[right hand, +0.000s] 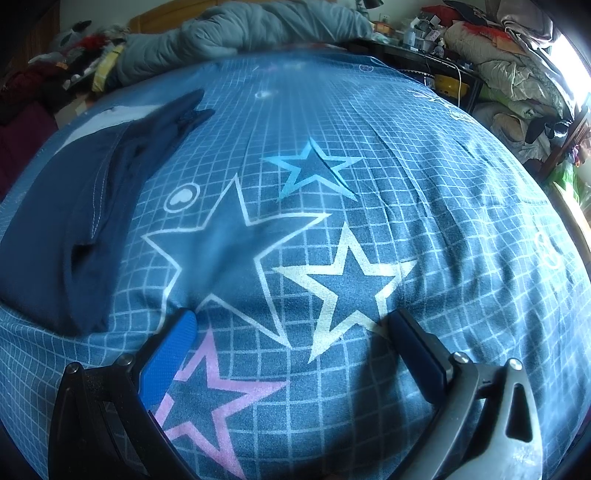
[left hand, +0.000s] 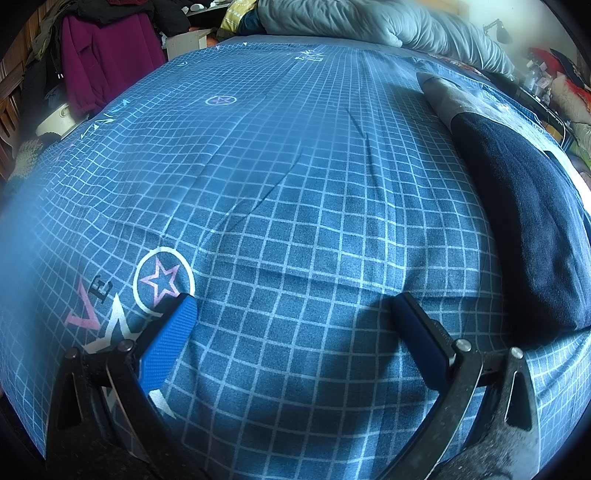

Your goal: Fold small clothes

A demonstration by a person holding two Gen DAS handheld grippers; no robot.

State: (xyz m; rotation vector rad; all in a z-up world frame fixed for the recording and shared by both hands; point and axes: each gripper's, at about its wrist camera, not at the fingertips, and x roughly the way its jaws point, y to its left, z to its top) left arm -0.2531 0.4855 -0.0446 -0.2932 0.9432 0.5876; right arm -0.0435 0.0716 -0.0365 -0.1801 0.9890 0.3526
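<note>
Two grippers, both with jaws spread wide and nothing between them, over a blue checked bedsheet (left hand: 295, 166).

Left gripper (left hand: 293, 314): empty, low over bare sheet. Right gripper (right hand: 291, 325): empty, over the printed stars.

Task item: one dark navy garment (left hand: 517, 221). In the left view it lies flat along the right side of the bed, with a grey part (left hand: 443, 99) at its far end. In the right view the same garment (right hand: 55, 240) sits to the left, stitched seam showing, a loose end trailing toward the far side. So it lies between the two tools, clear of both.

Progress, as a judgement: the garment looks narrowed into a long strip, edges fairly even on the left-view side, rumpled at the far end. Lengthwise fold seems done or partly done; the crosswise fold looks still to do. Whether other clothes wait to be folded cannot be told.

Room and edges:
- Wide stretch of bare sheet ahead of each tool; only shallow creases.
- Grey quilt (left hand: 369, 22) heaped along the far edge, well apart from the garment's near half.
- Clutter beyond the bed's sides: purple jacket (left hand: 107, 62) past one side, piled bedding (right hand: 517, 74) past the other.
- Near bed edge is under the tools.
</note>
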